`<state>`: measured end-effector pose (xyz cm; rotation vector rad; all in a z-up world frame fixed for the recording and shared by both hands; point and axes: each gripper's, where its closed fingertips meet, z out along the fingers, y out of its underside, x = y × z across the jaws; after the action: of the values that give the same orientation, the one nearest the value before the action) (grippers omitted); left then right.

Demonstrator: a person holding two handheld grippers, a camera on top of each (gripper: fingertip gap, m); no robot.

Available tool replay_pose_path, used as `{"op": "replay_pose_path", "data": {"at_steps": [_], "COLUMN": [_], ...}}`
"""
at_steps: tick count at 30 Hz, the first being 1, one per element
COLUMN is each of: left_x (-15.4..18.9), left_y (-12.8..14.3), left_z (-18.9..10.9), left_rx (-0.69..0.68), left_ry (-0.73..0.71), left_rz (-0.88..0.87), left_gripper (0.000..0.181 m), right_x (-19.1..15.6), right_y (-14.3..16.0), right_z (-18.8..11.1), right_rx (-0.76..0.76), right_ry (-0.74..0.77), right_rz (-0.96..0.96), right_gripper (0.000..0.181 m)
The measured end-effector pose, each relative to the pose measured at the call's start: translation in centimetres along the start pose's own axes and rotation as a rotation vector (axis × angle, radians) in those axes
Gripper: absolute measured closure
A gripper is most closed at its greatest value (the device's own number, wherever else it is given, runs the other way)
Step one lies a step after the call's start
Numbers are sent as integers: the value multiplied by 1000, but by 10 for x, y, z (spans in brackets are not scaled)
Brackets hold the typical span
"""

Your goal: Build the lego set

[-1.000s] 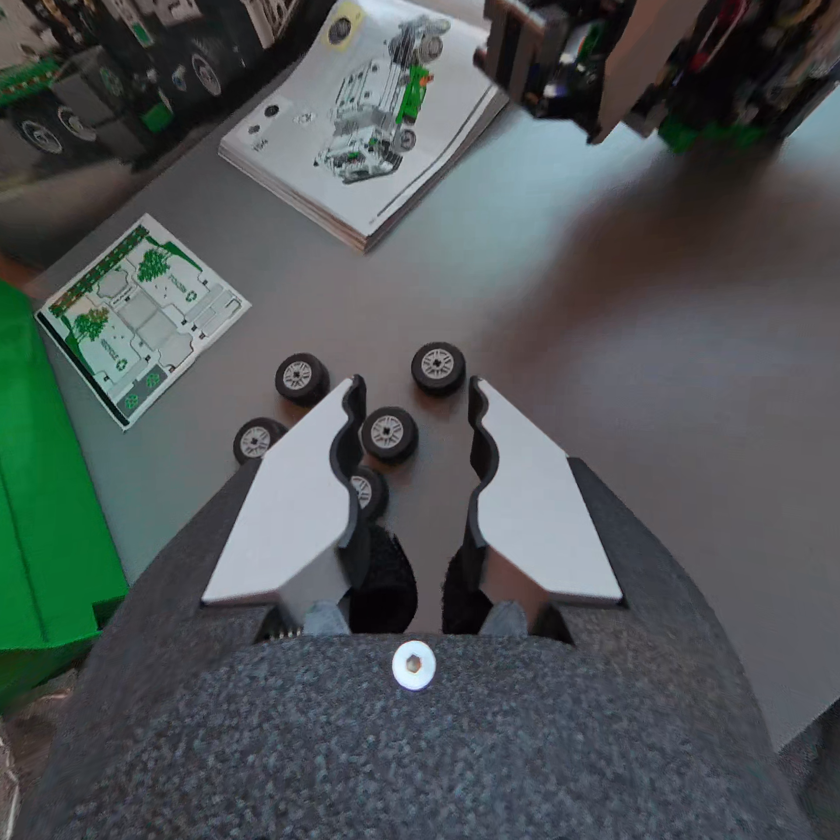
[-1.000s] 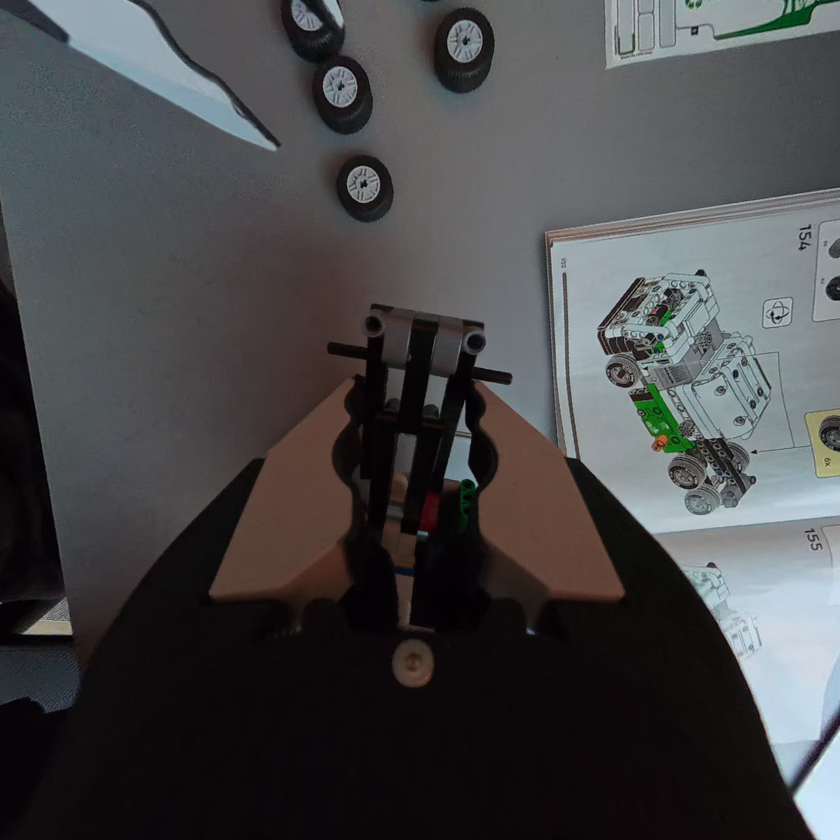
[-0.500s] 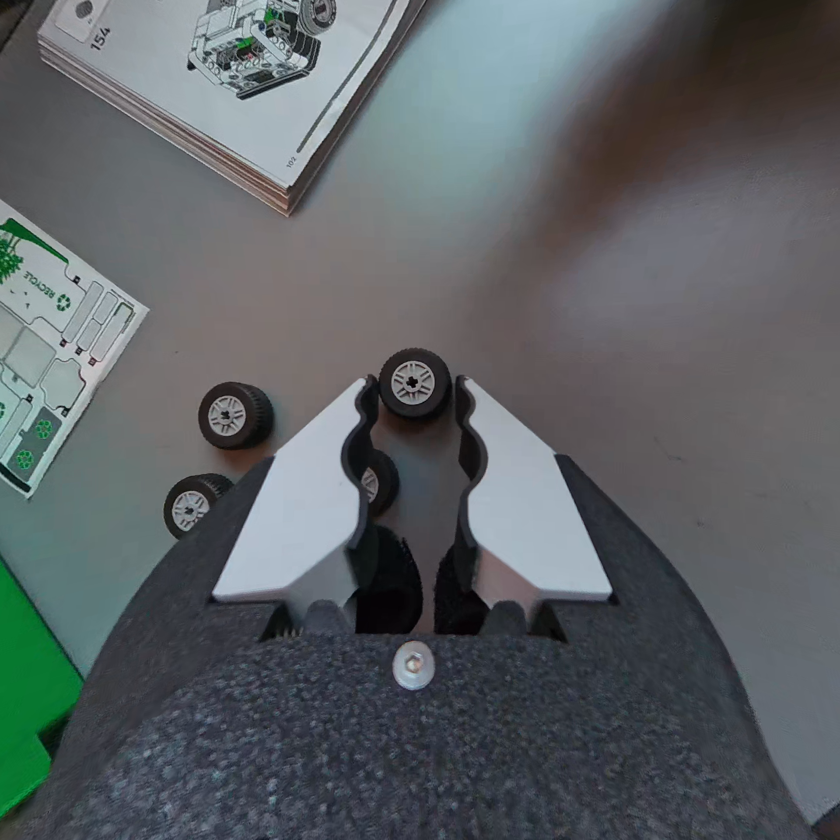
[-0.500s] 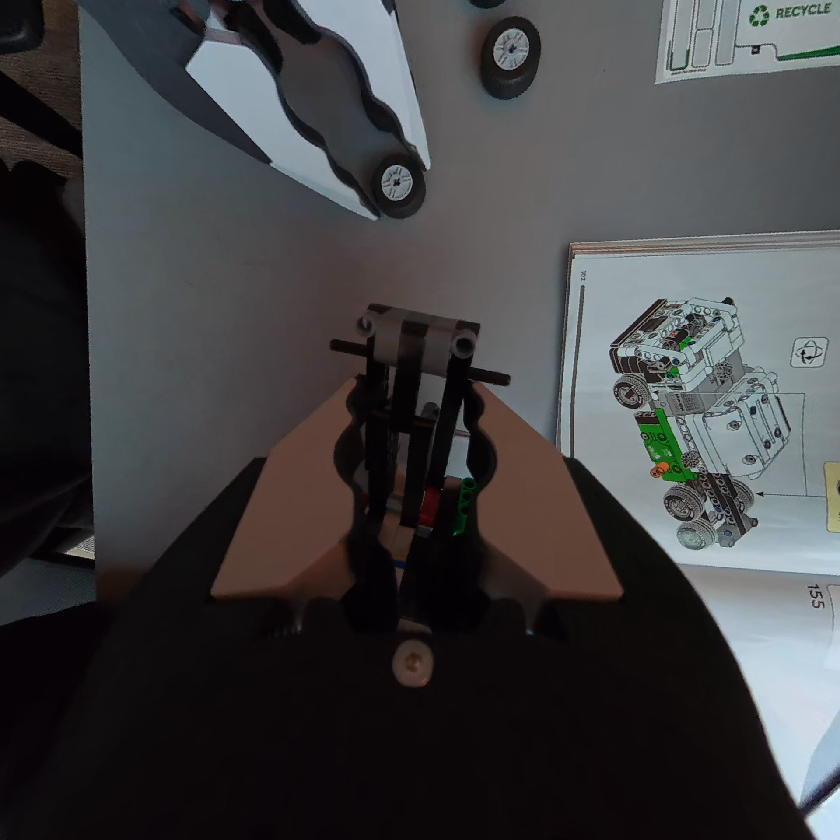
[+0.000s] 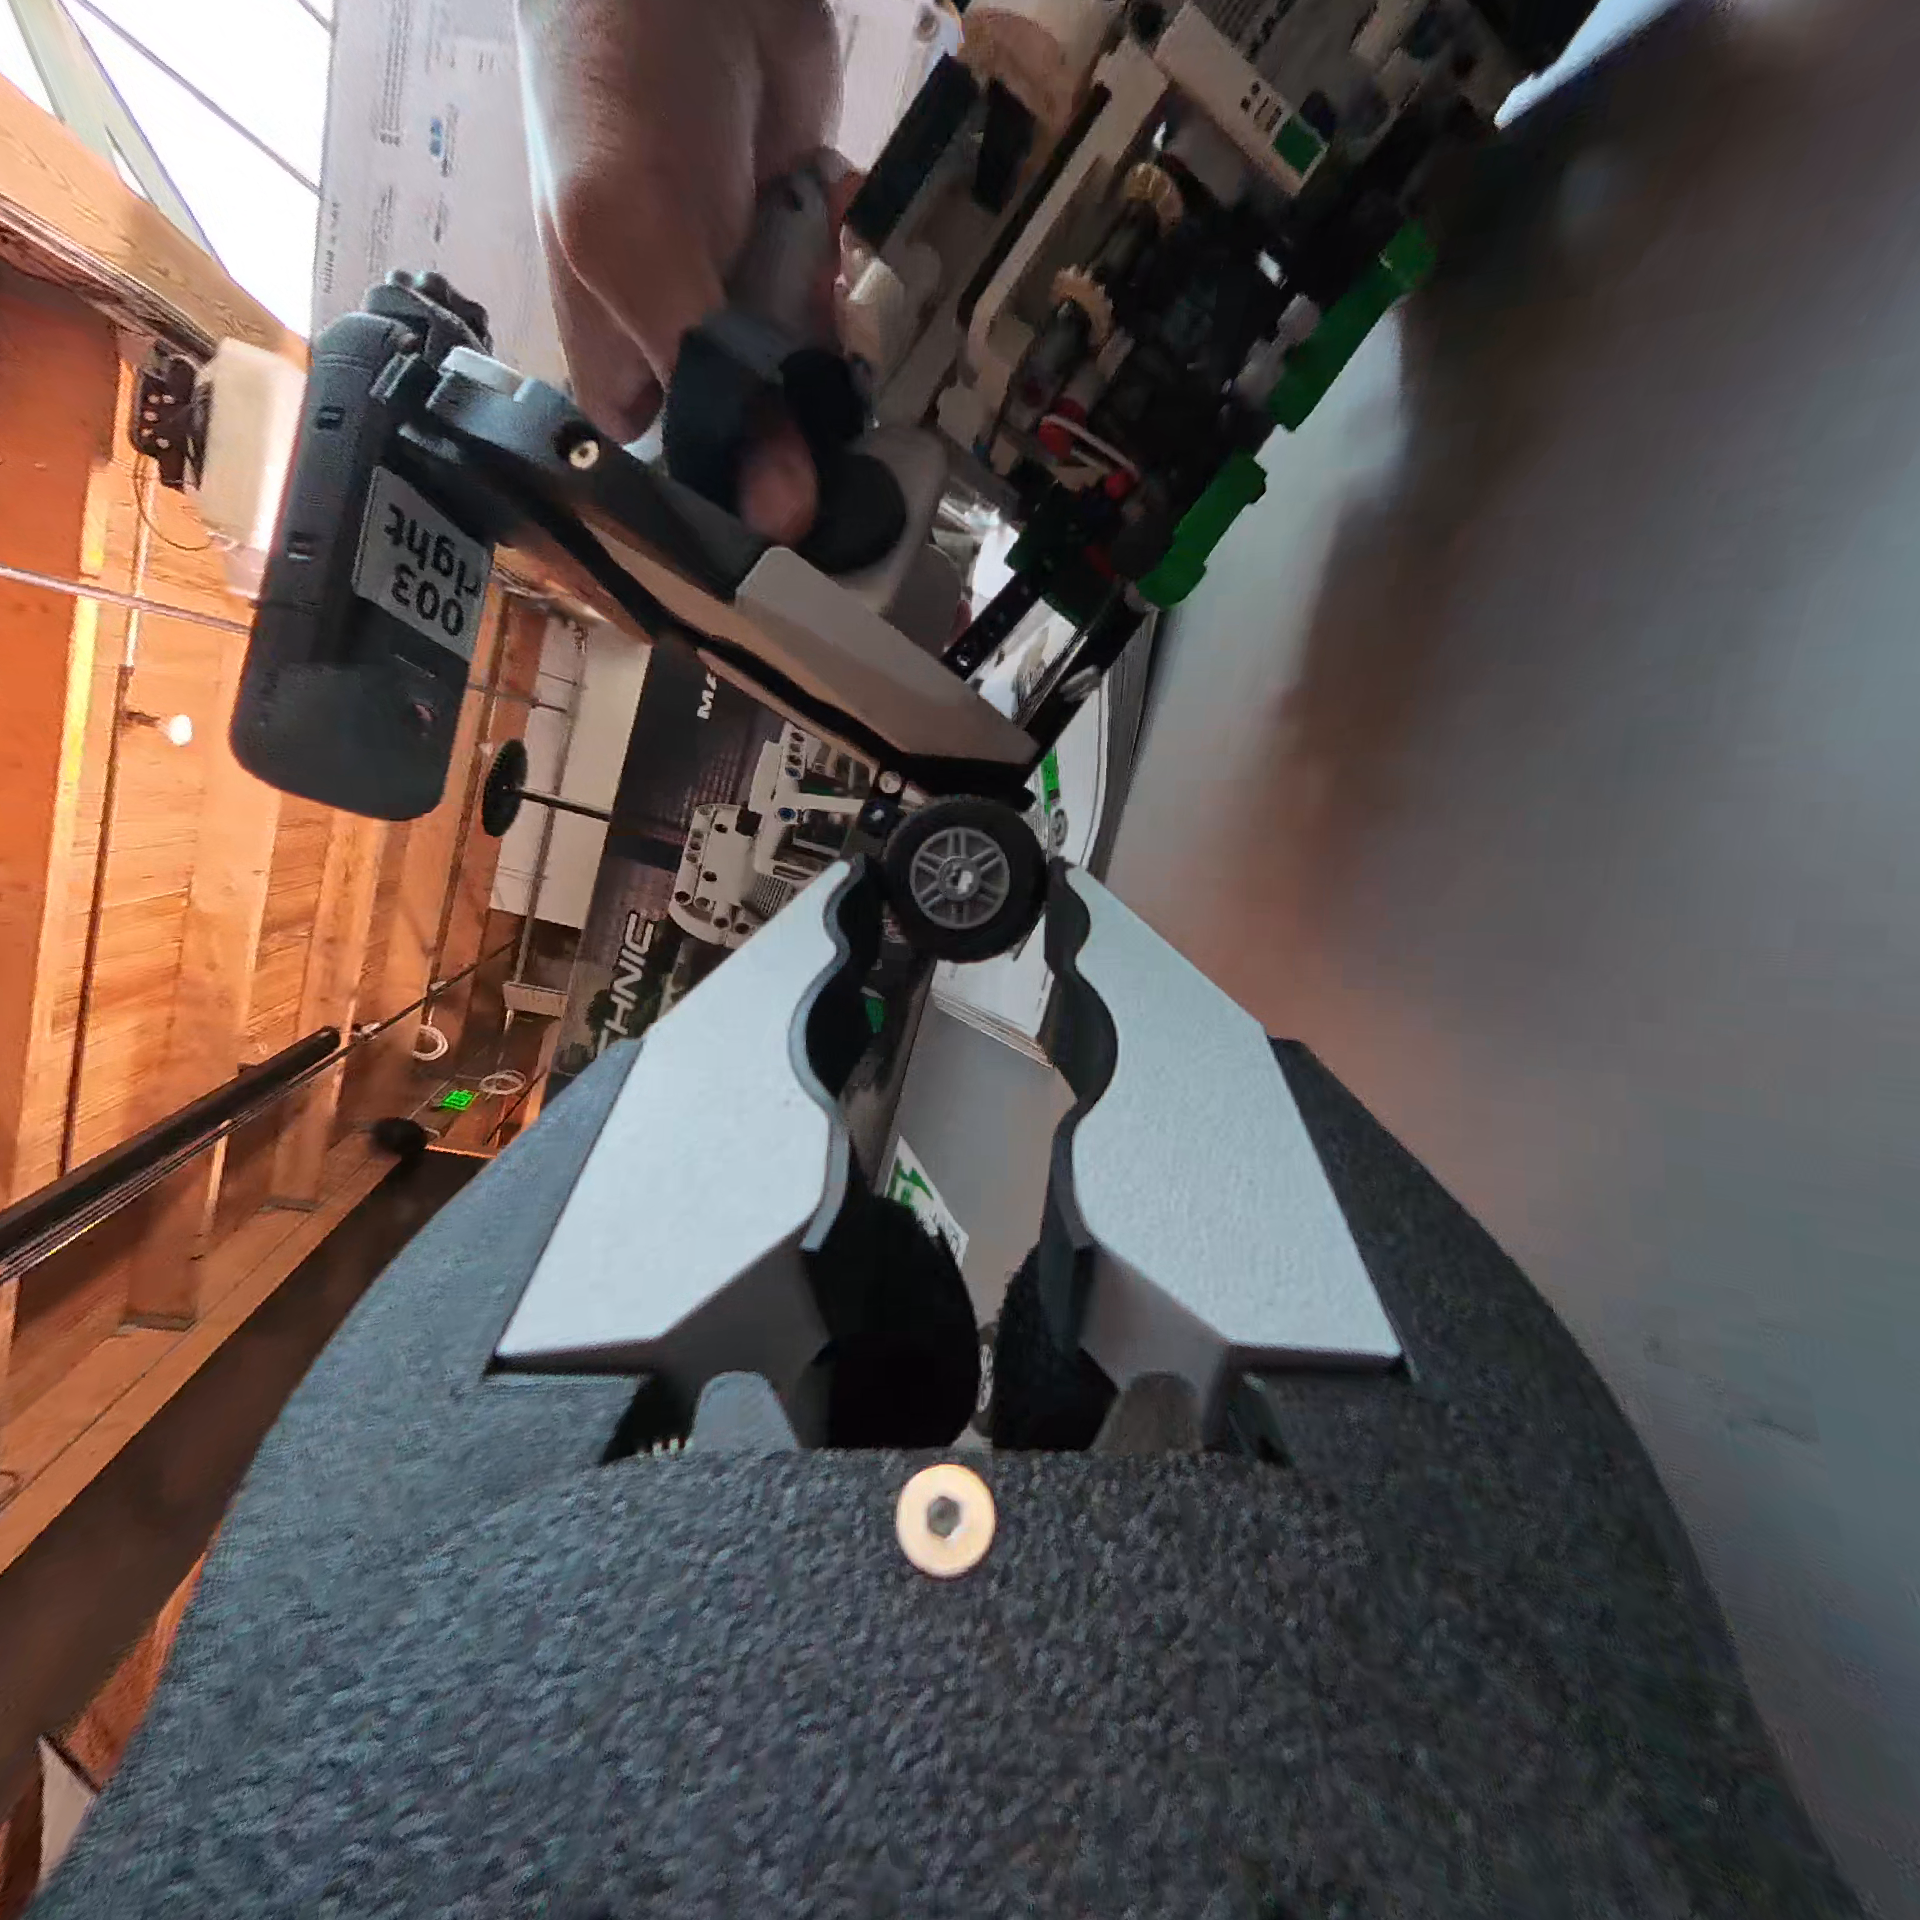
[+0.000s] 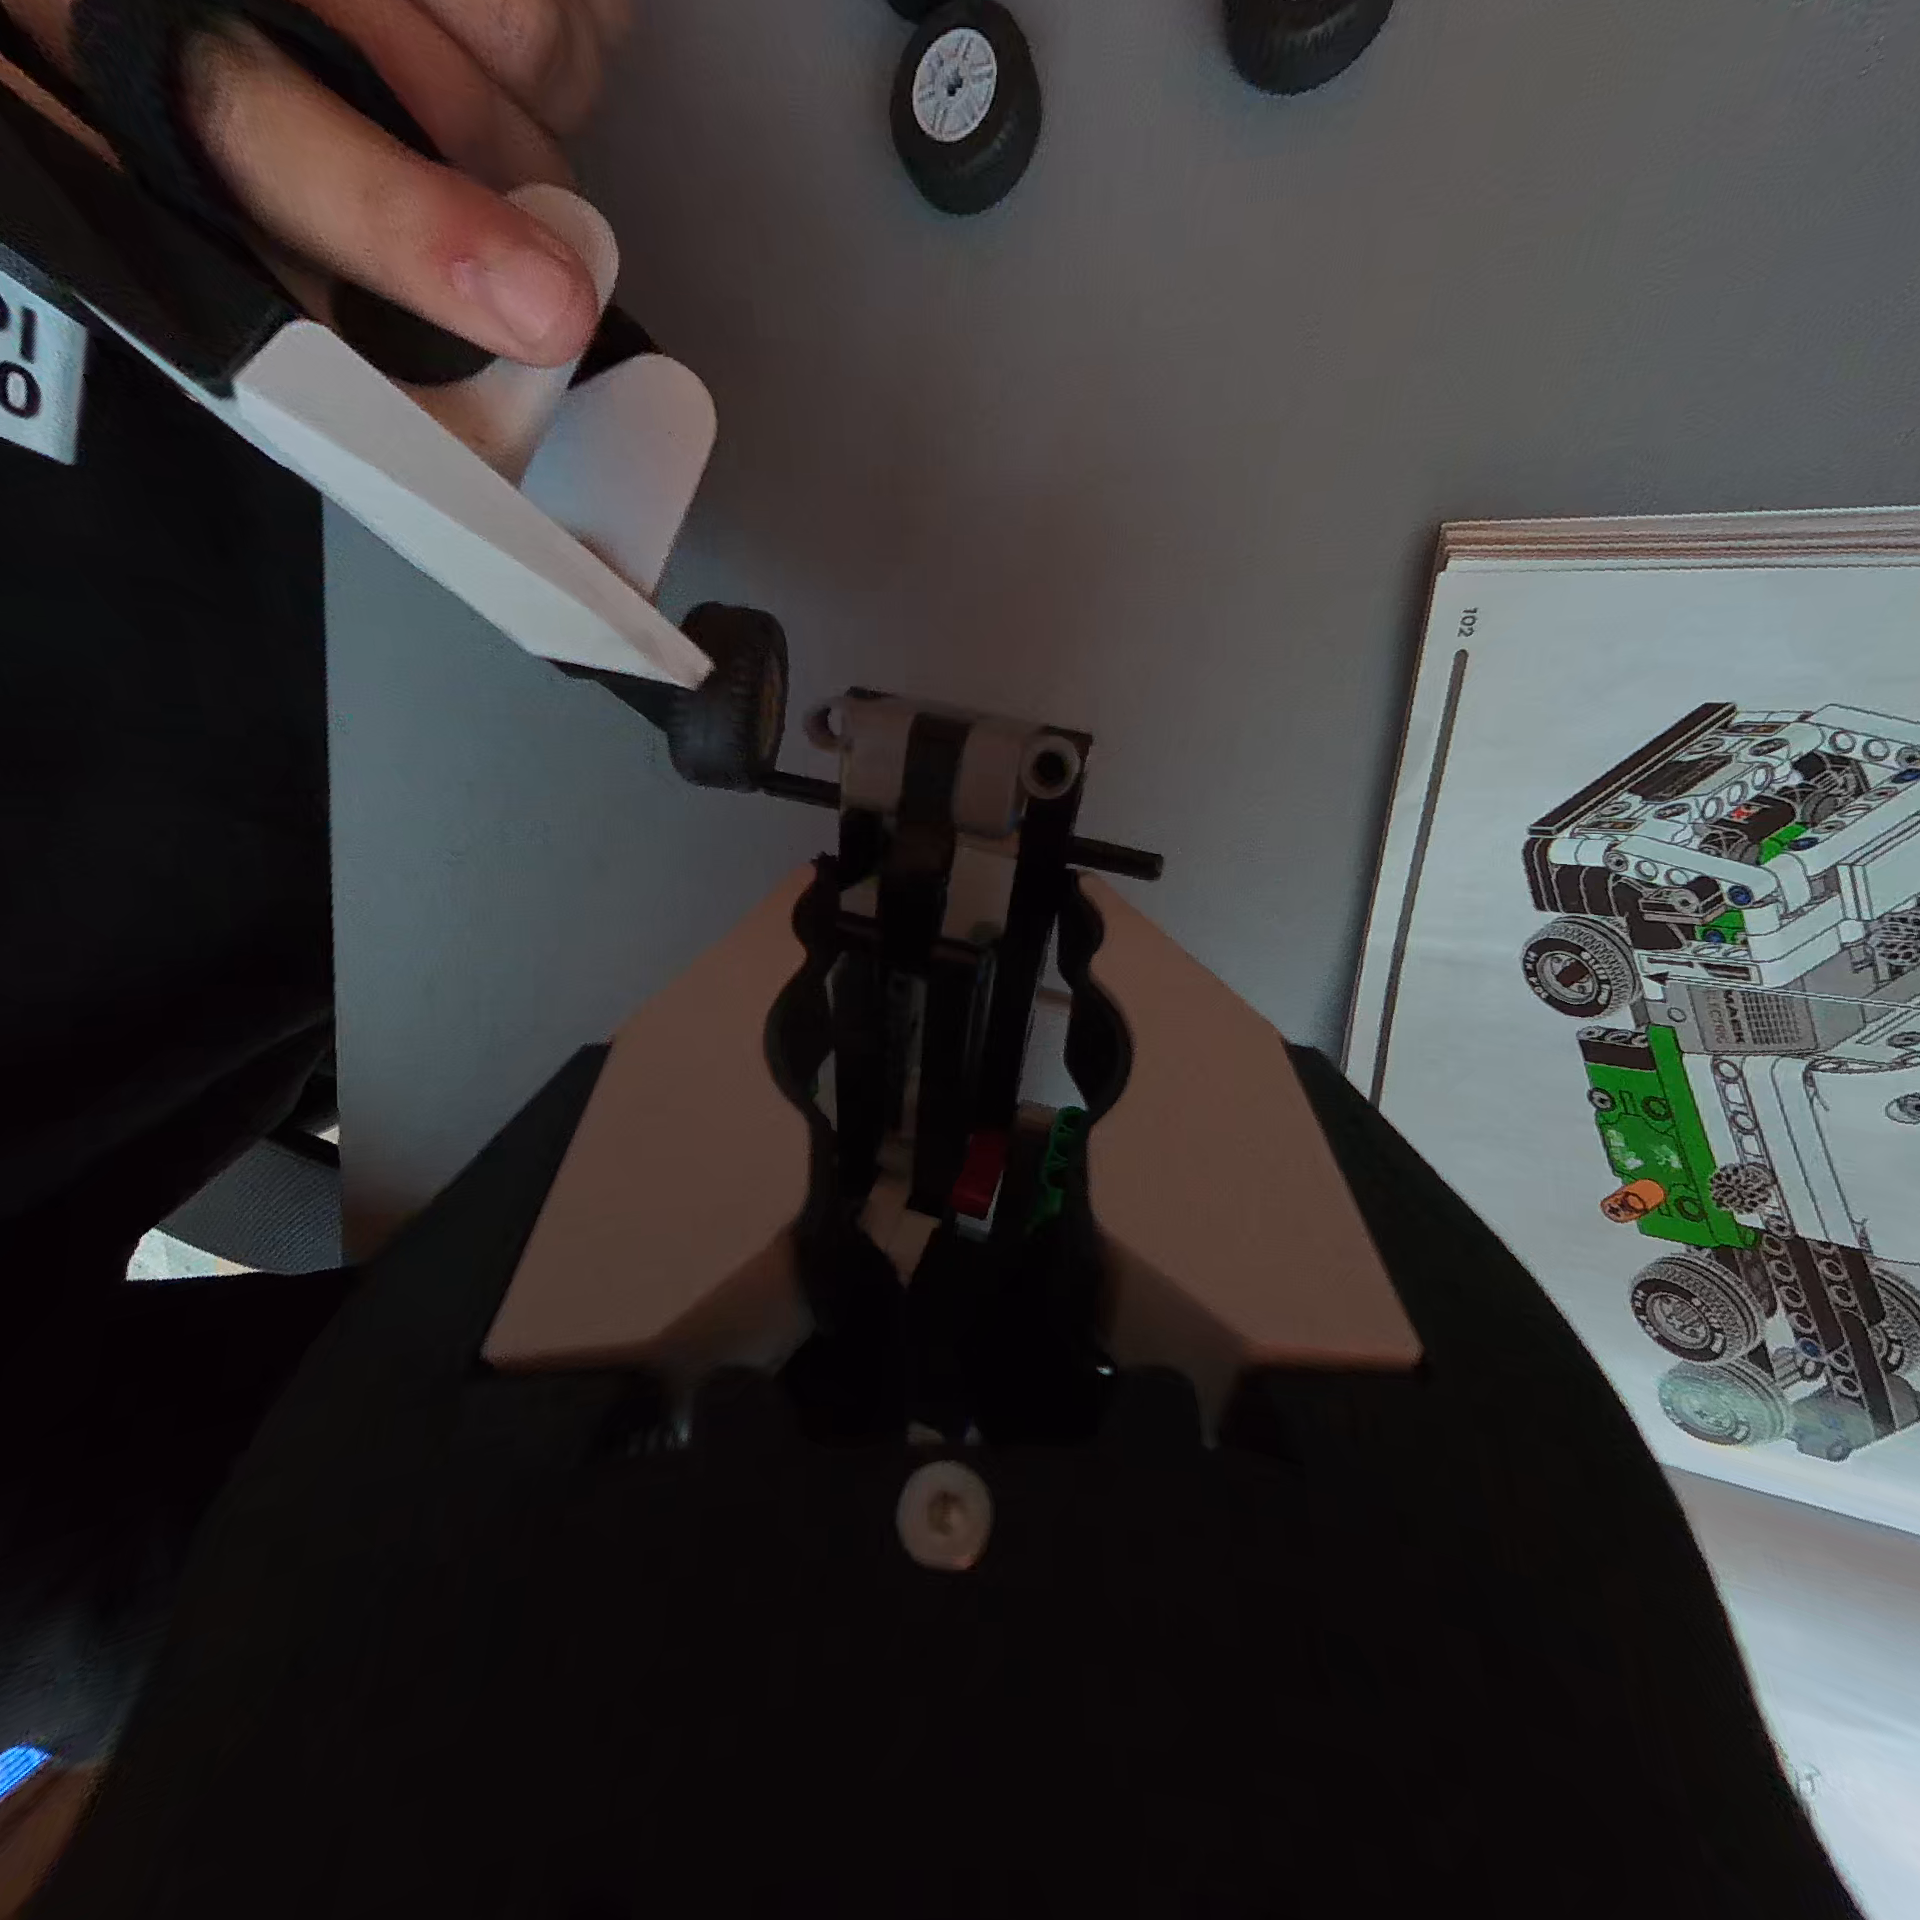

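Note:
My left gripper (image 5: 961, 883) is shut on a small black wheel with a grey hub (image 5: 964, 879), held at its fingertips. In the right wrist view the same wheel (image 6: 732, 712) sits at the left end of a black axle (image 6: 800, 787) that sticks out of the truck model. My right gripper (image 6: 945, 883) is shut on that black, grey and green truck model (image 6: 951, 831), holding it above the grey table. The model also shows in the left wrist view (image 5: 1132, 343), with the right gripper's body and a hand around it.
Loose wheels (image 6: 966, 109) lie on the grey table (image 6: 1195, 343) beyond the model. An open instruction booklet (image 6: 1683, 987) lies at the right. A wooden wall (image 5: 114, 727) and the set's box (image 5: 675, 831) show at the left in the left wrist view. My right fingertips sit around 5 cm from my left ones.
My left gripper closed on a wheel, lifted it off the table, turned on its side and carried it to the left end of the model's axle. My right gripper kept holding the model.

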<state>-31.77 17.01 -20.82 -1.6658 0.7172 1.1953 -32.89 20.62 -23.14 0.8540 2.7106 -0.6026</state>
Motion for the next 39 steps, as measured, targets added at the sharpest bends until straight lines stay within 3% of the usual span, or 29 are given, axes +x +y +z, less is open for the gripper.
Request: {"op": "replay_pose_path", "data": {"at_steps": [18, 39], "left_x": [4, 5], "left_y": [-11, -14], "left_z": [13, 19], "left_rx": [-154, -177], "left_ry": [-72, -74], "left_rz": [-135, -260], "left_gripper": [151, 151], "right_x": [-1, -4], "right_y": [3, 10], "right_z": [3, -2], "right_rx": [-22, -23], "right_ry": [-56, -88], "right_rz": [18, 28], "right_gripper": [141, 141]}}
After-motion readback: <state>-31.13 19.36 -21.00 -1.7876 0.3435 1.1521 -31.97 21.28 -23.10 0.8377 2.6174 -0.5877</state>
